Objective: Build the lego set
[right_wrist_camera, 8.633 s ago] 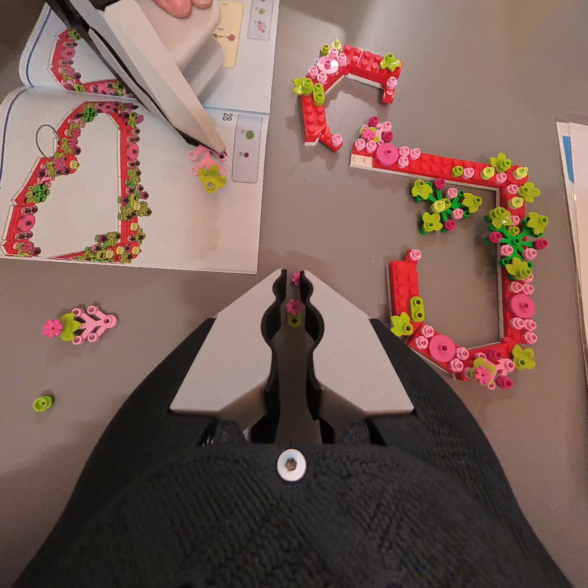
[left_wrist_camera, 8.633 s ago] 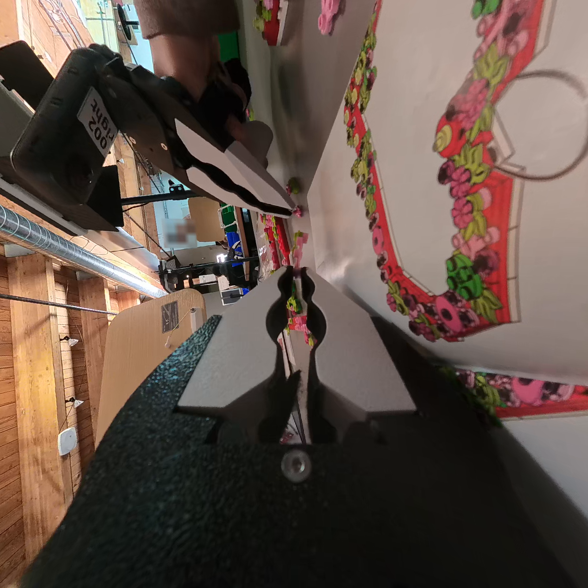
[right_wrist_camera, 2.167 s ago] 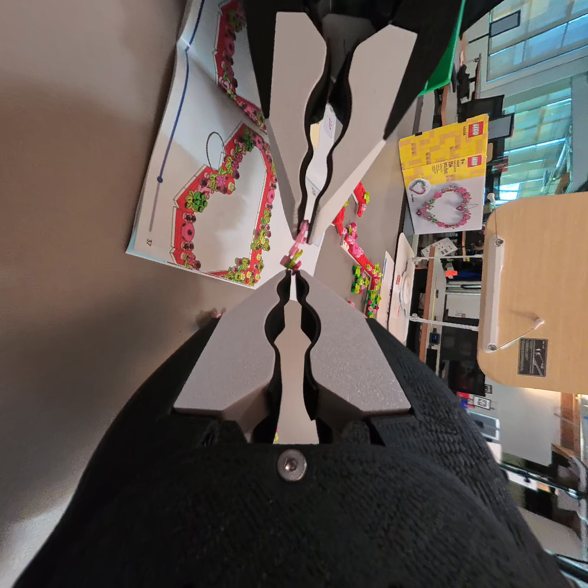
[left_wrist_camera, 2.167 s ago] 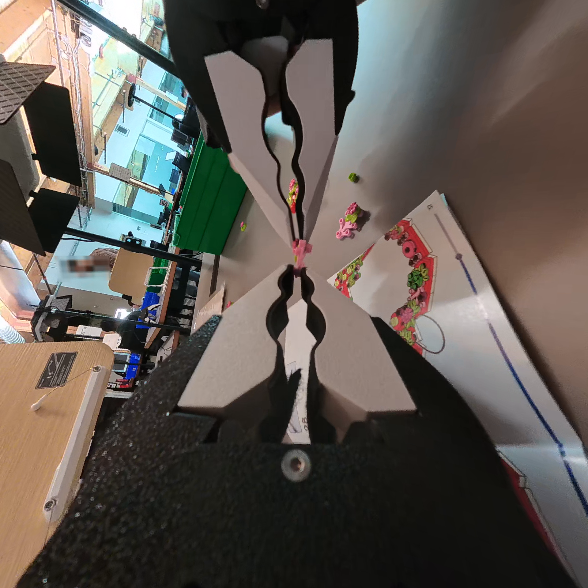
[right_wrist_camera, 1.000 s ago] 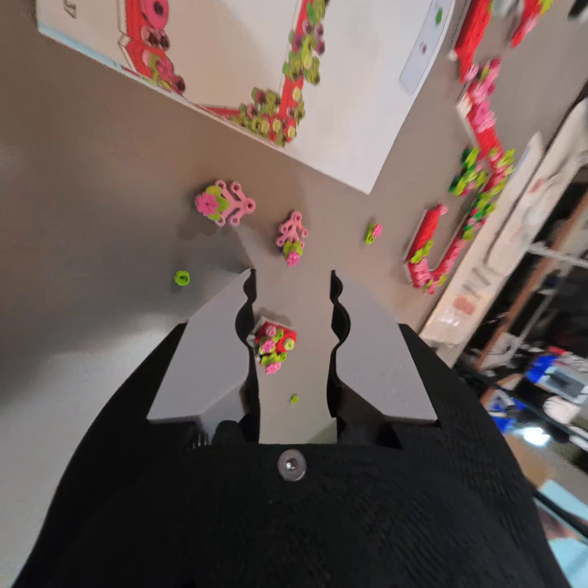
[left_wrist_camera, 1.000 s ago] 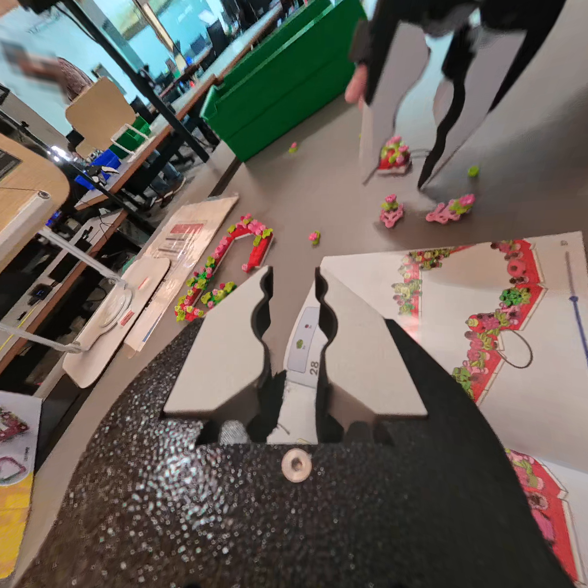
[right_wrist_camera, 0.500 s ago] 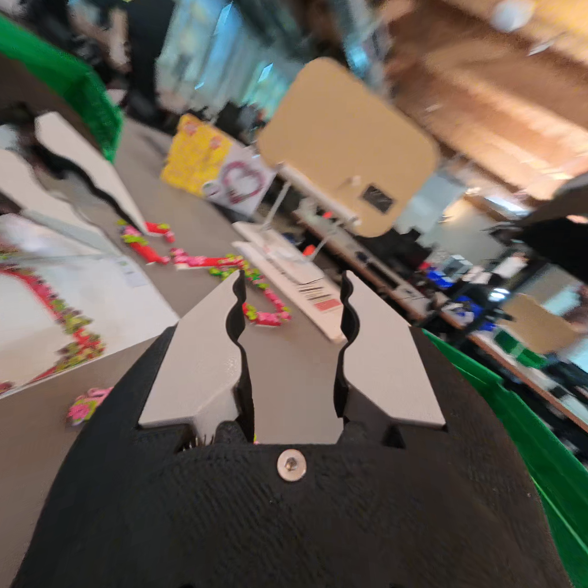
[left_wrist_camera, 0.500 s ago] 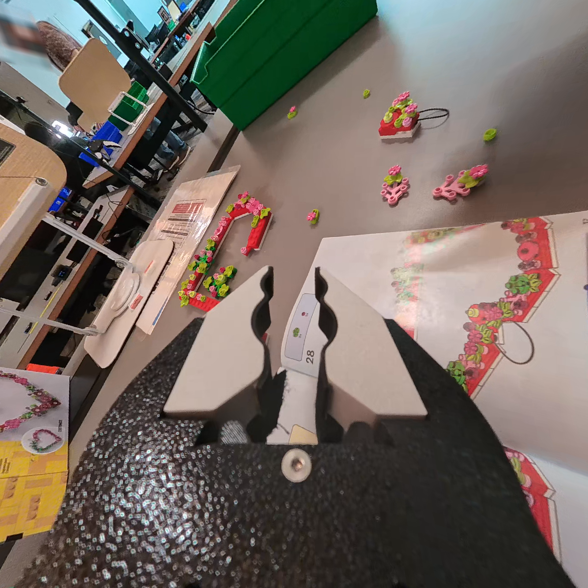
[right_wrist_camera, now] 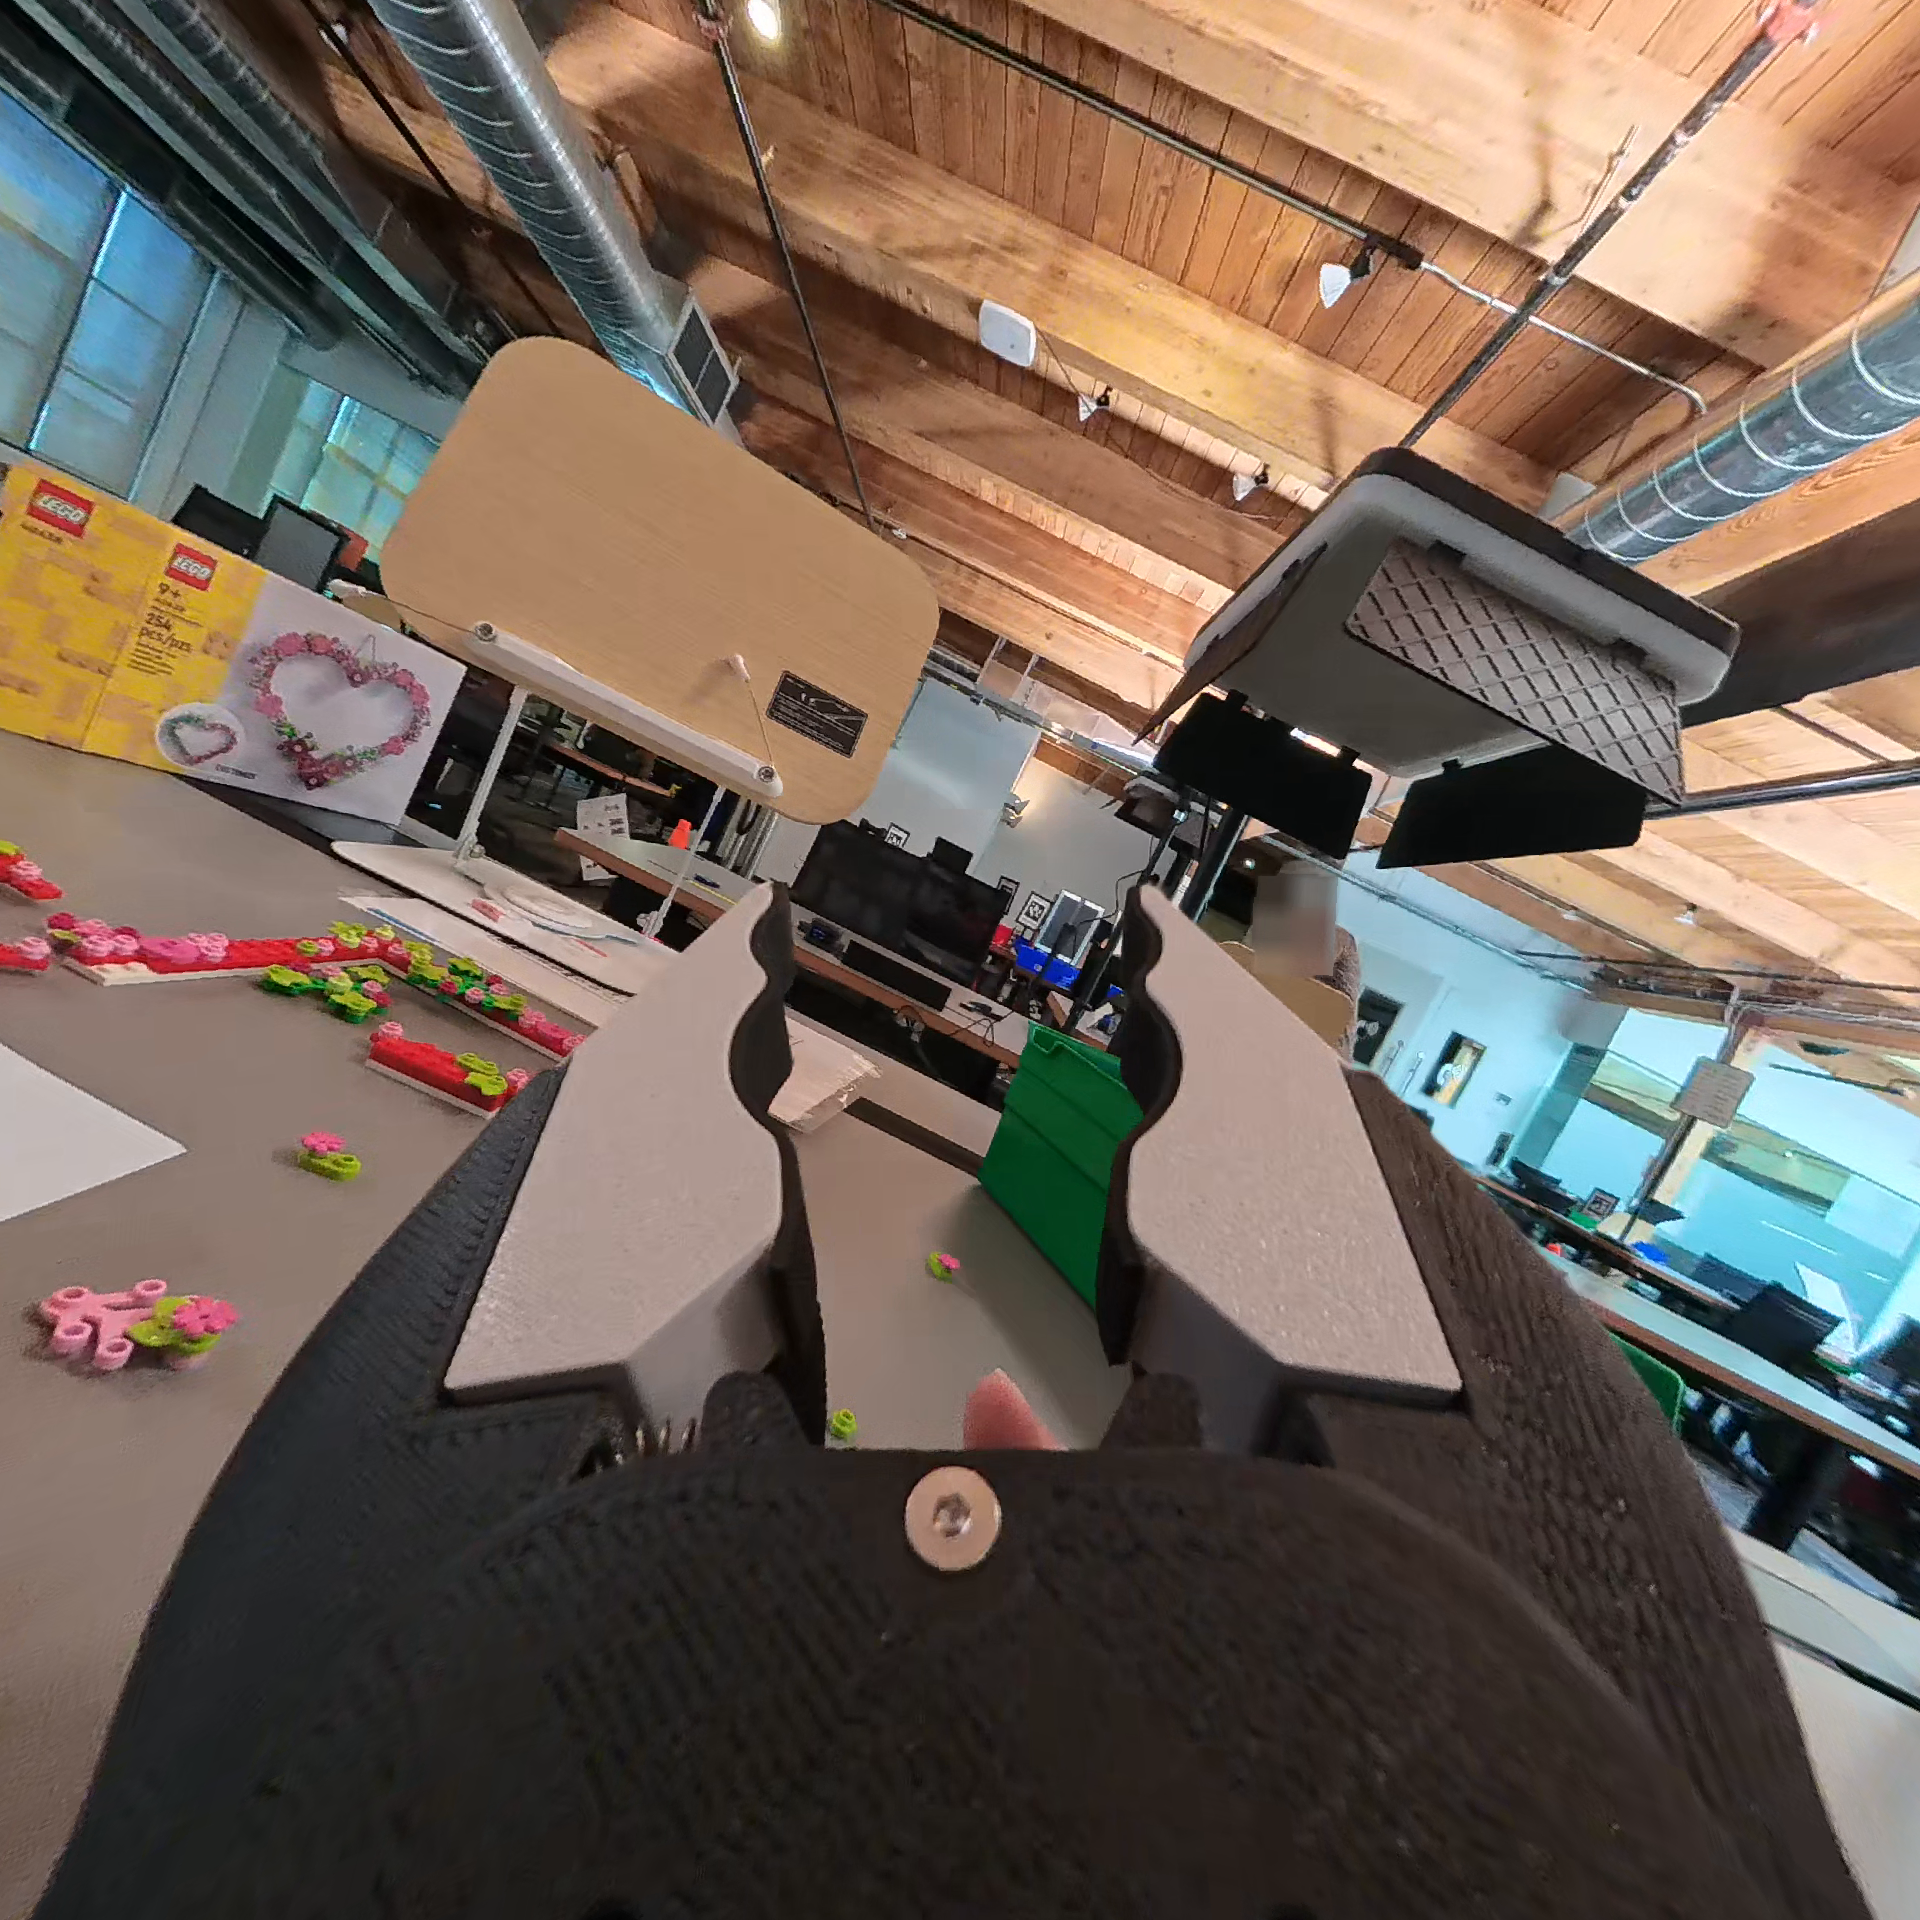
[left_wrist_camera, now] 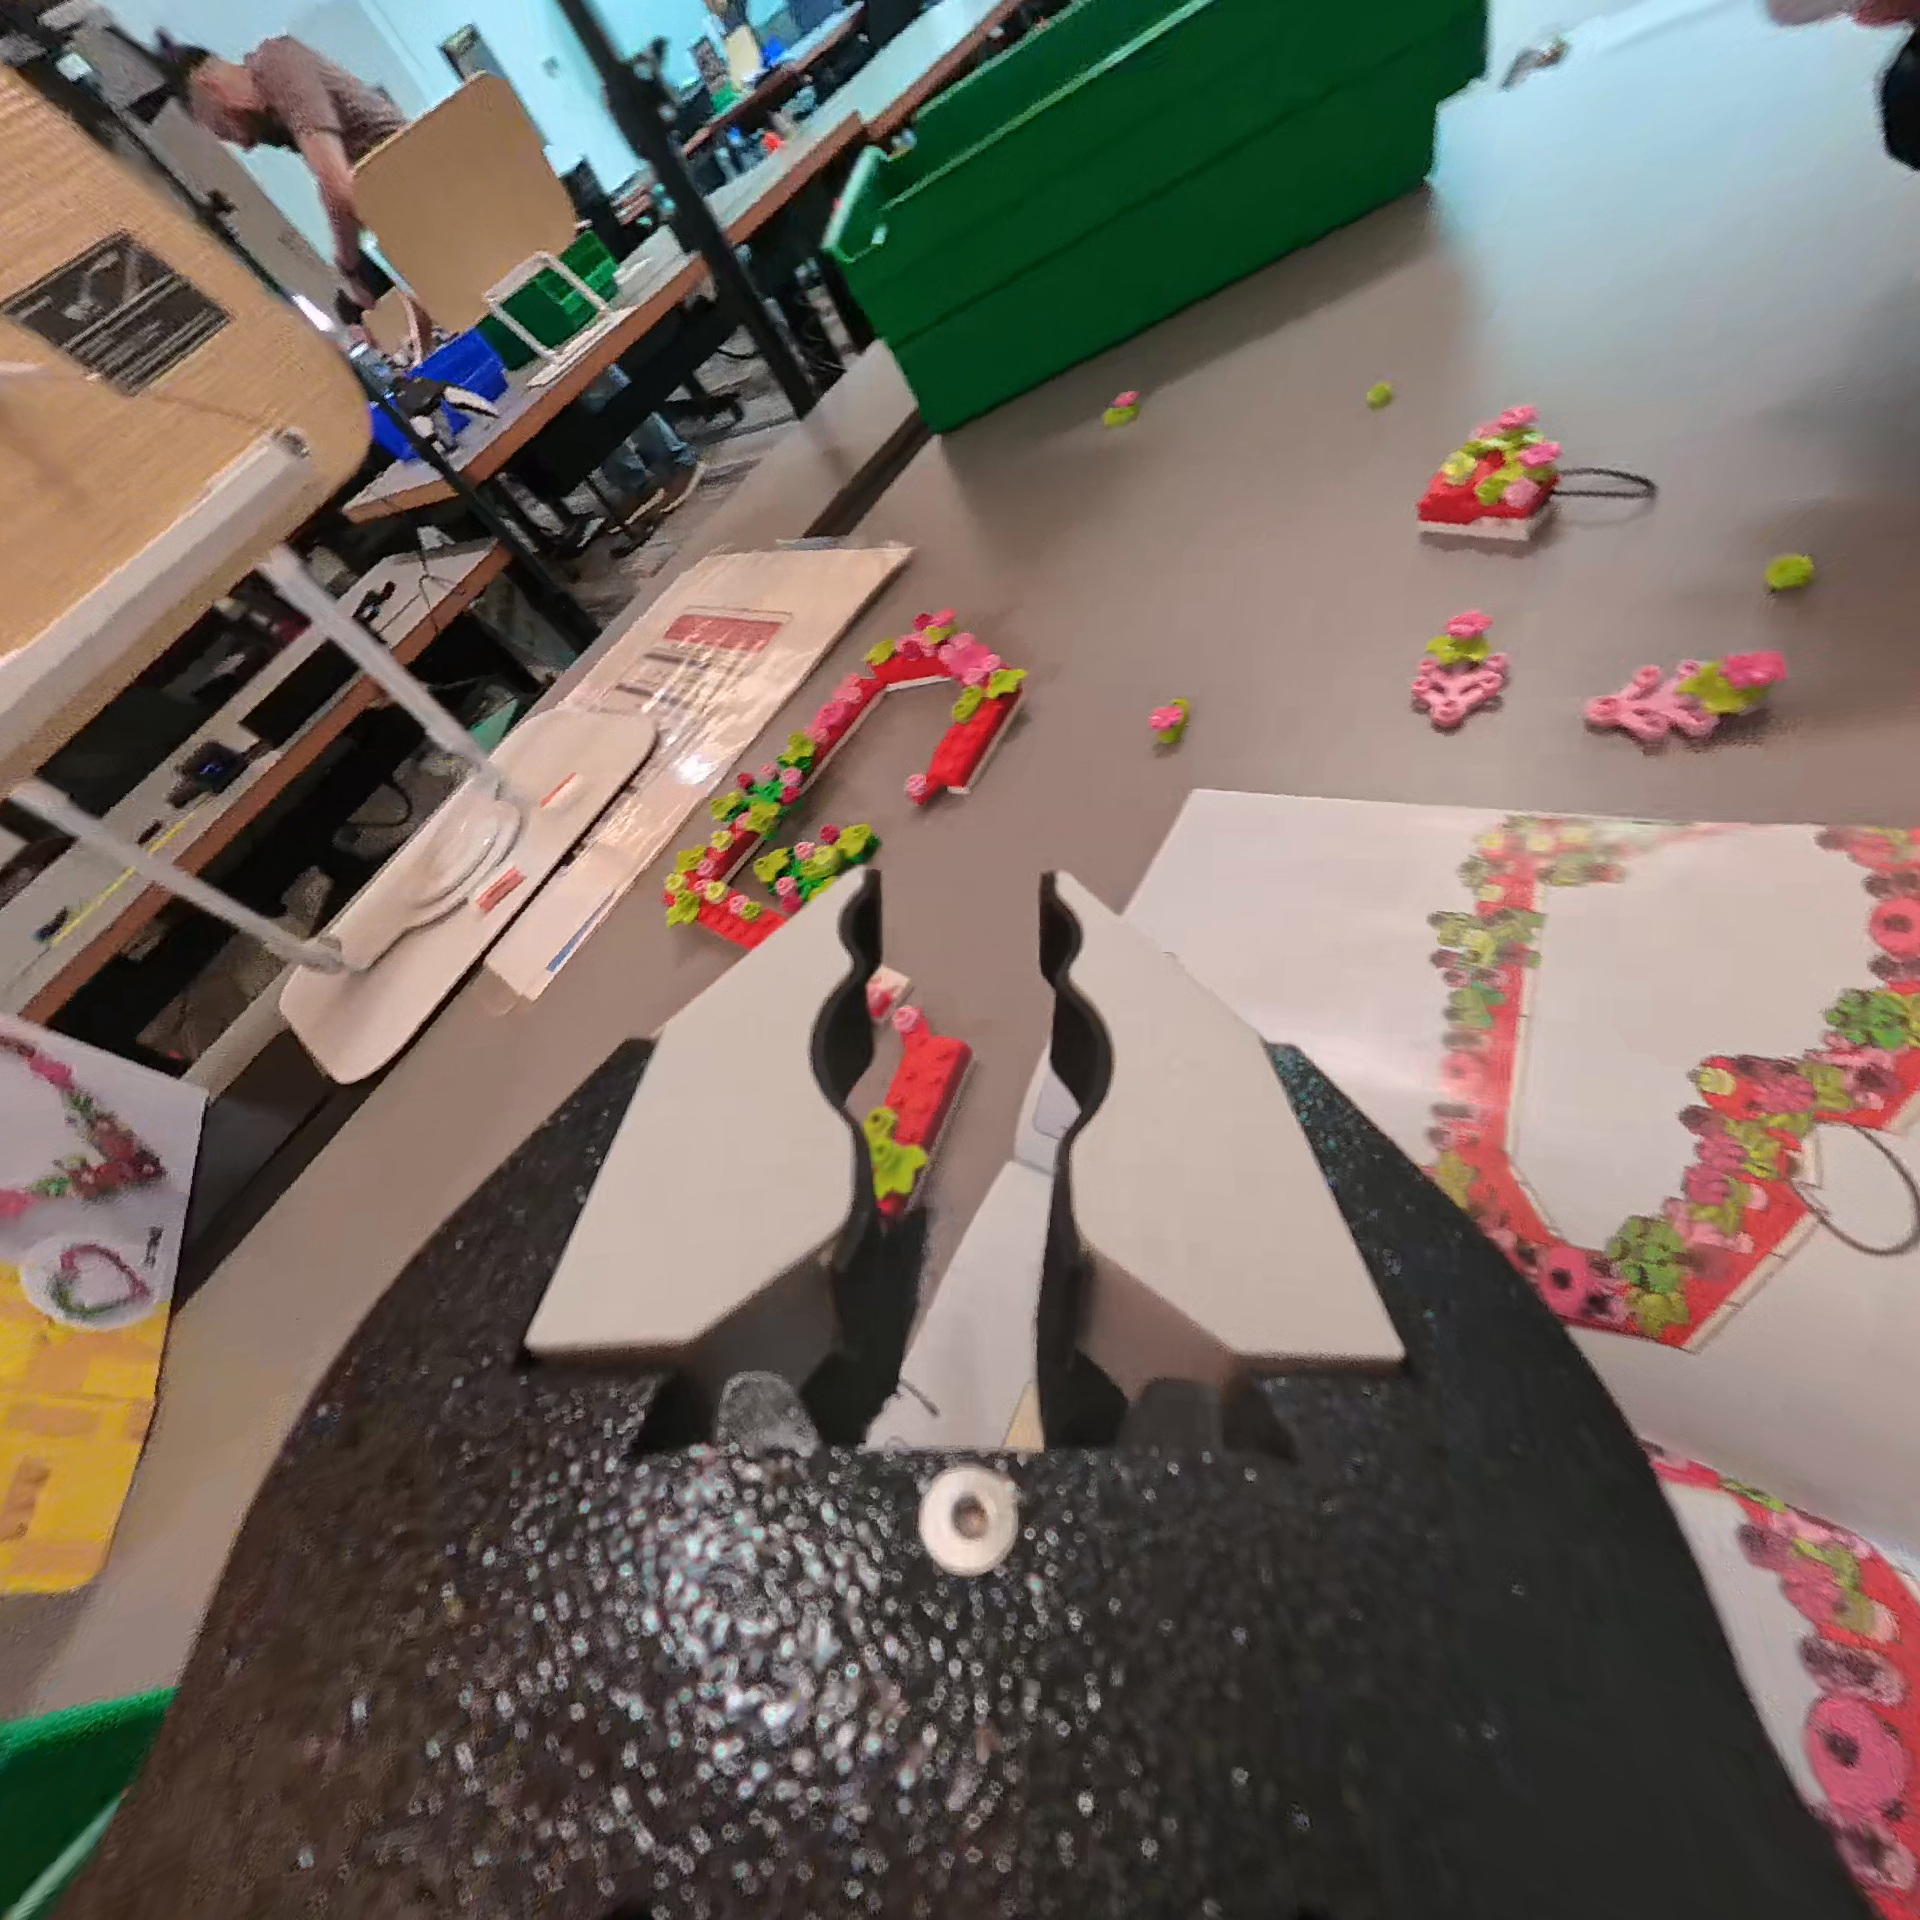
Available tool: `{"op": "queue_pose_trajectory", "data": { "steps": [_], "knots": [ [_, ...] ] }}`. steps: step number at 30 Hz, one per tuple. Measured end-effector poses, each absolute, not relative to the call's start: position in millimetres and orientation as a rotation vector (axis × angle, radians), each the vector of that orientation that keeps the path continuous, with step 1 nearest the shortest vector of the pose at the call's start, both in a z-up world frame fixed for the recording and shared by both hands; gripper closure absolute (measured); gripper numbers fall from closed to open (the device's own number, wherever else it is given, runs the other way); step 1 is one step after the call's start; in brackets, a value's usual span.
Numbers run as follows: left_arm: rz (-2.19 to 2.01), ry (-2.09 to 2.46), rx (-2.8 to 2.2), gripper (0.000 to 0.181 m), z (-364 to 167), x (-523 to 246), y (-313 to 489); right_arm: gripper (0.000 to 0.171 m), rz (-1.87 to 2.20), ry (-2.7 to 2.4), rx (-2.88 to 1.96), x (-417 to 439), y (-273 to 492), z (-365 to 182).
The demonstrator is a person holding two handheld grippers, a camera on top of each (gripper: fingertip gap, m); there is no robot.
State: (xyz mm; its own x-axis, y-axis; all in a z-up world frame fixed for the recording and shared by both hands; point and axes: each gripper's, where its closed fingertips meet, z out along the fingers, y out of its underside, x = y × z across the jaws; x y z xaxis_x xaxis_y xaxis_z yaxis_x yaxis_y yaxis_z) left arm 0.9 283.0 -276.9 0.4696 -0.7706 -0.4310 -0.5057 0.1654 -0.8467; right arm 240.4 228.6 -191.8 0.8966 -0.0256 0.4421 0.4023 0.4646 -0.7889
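Presently, left gripper (left_wrist_camera: 958,914) parted and empty, its finger half-hiding a red flowered brick segment (left_wrist_camera: 916,1101), right gripper (right_wrist_camera: 954,914) parted, empty, instruction booklet (left_wrist_camera: 1558,1039) cut off.

- The grey desk (left_wrist_camera: 1299,623) carries everything here.
- An open instruction booklet (left_wrist_camera: 1299,935) lies at the near right.
- A short red brick strip (left_wrist_camera: 920,1091) with green and pink flowers lies just left of the booklet.
- A long curved red flowered section (left_wrist_camera: 831,748) lies farther left, beside a flat cardboard sheet (left_wrist_camera: 717,665) and a white stand base (left_wrist_camera: 457,873).
- A small red flowered block (left_wrist_camera: 1486,483) with a black loop sits far right.
- Two pink branch pieces (left_wrist_camera: 1460,681) (left_wrist_camera: 1683,691) lie nearer than the block.
- Green bins (left_wrist_camera: 1143,208) stand at the far edge.
- A yellow set box (right_wrist_camera: 135,644) stands at the far left in the right wrist view.
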Motion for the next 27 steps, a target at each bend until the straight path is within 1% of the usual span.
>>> {"op": "queue_pose_trajectory", "data": {
  "steps": [3, 5, 7, 8, 11, 13, 15, 16, 17, 19, 22, 27],
  "knots": [
    [-0.229, 1.097, -1.492, 0.146, -271.9, -11.3, 297.2, 0.108, -0.281, -0.402, -1.061, 241.9, 229.4, -191.9],
    [-0.155, 1.071, -1.471, 0.135, -269.5, -15.7, 304.0, 0.101, -0.29, -0.442, -1.078, 234.7, 231.3, -194.2],
    [-0.084, 1.073, -1.459, 0.119, -268.1, -15.8, 305.5, 0.084, -0.274, -0.512, -1.112, 214.6, 232.4, -193.6],
    [-0.056, 1.082, -1.453, 0.111, -266.3, -14.2, 304.3, 0.079, -0.256, -0.55, -1.134, 198.8, 230.6, -190.7],
    [-0.014, 1.067, -1.437, 0.089, -251.4, -7.2, 300.5, 0.064, -0.049, -0.62, -1.172, 128.5, 209.5, -167.9],
    [-0.012, 1.029, -1.458, 0.07, -240.0, -2.6, 299.6, 0.054, 0.137, -0.648, -1.18, 75.6, 185.8, -146.6],
    [-0.001, 0.991, -1.487, 0.053, -231.4, 0.3, 299.5, 0.047, 0.235, -0.679, -1.191, 32.7, 165.4, -129.9],
    [0.008, 0.977, -1.501, 0.052, -228.7, 1.5, 299.0, 0.043, 0.25, -0.702, -1.204, 15.4, 157.8, -125.3],
    [0.011, 0.979, -1.52, 0.055, -228.7, 3.5, 297.2, 0.04, 0.246, -0.709, -1.215, 2.6, 152.5, -121.1],
    [0.006, 0.972, -1.558, 0.055, -230.2, 8.2, 294.2, 0.028, 0.183, -0.689, -1.224, -11.1, 147.5, -113.3],
    [-0.007, 0.967, -1.566, 0.055, -229.9, 15.0, 284.5, 0.027, 0.087, -0.678, -1.24, -17.7, 144.8, -110.4],
    [0.063, 1.001, -1.539, 0.056, -230.2, 24.4, 271.7, 0.026, 0.04, -0.68, -1.332, -18.3, 148.0, -125.0]
  ]
}}
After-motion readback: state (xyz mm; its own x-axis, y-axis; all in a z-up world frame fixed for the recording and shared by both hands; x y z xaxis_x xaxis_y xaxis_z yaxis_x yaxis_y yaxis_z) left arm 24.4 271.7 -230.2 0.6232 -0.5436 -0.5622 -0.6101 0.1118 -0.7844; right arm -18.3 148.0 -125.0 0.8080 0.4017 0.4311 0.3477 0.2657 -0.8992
